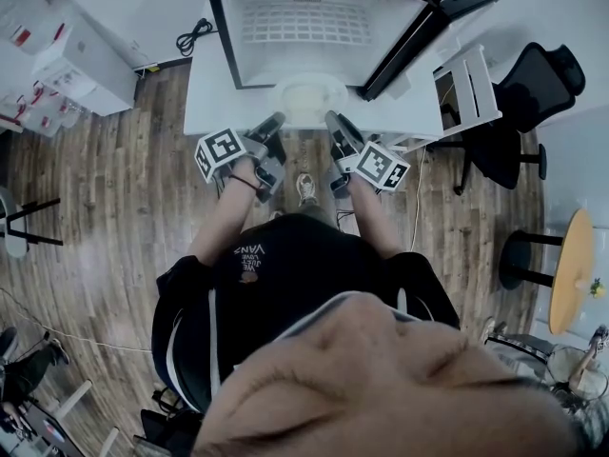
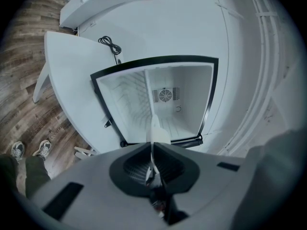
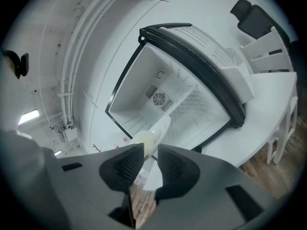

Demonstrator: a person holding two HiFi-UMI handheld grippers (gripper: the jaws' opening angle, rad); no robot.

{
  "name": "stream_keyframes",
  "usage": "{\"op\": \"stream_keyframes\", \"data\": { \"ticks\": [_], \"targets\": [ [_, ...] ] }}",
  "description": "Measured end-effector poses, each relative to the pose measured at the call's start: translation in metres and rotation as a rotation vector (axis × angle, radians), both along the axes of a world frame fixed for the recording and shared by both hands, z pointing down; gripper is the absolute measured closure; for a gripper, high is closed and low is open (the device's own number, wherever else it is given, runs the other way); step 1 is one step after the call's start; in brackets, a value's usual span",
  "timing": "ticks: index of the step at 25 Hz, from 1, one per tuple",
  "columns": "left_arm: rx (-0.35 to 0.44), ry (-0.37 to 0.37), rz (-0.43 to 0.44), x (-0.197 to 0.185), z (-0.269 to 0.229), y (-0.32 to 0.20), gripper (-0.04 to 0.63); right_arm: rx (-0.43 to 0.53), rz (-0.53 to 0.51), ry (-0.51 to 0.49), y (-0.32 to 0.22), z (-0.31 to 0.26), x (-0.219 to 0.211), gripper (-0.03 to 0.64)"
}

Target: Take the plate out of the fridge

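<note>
Fridge (image 1: 324,27) open; two grippers (image 1: 276,122) (image 1: 333,122) hold one plate (image 1: 306,100).

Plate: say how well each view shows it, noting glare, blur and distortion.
Head view: the plate is washed out, pale against the white table; floor lines bow. Left gripper view: only its thin edge shows, soft, dark corners round the frame. Right gripper view: a blurry cream patch at the jaws; the fridge looks bent.
</note>
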State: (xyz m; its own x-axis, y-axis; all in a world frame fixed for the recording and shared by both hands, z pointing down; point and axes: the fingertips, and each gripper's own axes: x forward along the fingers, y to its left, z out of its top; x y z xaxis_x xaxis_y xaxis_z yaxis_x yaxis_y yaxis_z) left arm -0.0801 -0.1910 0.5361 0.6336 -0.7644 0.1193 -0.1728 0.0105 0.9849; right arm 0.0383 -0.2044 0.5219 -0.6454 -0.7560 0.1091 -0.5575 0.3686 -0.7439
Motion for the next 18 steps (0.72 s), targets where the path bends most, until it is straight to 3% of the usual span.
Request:
{"op": "stream_keyframes", "data": {
  "ticks": [18],
  "targets": [
    [0.018, -0.002, 0.026, -0.001, -0.003, 0.02, 0.566, 0.017, 0.022, 0.007, 0.024, -0.003, -0.001, 0.522]
  ]
}}
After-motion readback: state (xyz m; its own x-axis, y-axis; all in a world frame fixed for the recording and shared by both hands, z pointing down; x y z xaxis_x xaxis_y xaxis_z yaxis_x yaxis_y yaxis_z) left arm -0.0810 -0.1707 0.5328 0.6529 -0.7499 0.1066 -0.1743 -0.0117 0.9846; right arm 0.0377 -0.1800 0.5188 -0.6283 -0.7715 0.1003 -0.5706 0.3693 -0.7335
